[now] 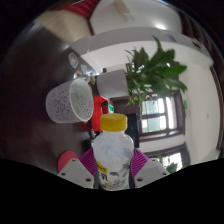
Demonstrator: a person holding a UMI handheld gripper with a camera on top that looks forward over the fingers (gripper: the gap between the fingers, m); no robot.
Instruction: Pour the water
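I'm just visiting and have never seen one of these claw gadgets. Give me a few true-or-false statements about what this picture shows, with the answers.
1. The claw is gripping a clear bottle. True: the bottle sits between the two fingers, with the pink pads against its sides.
2. The bottle's cap is blue. False: it is yellow.
3. A white cup appears beside the bottle, tipped at an angle. True.
4. The cup sits between the claw's fingers. False: it is beyond them, apart from the bottle.
5. A leafy green plant is in the background. True.
6. The bottle's cap has been removed. False: the cap is on the bottle.
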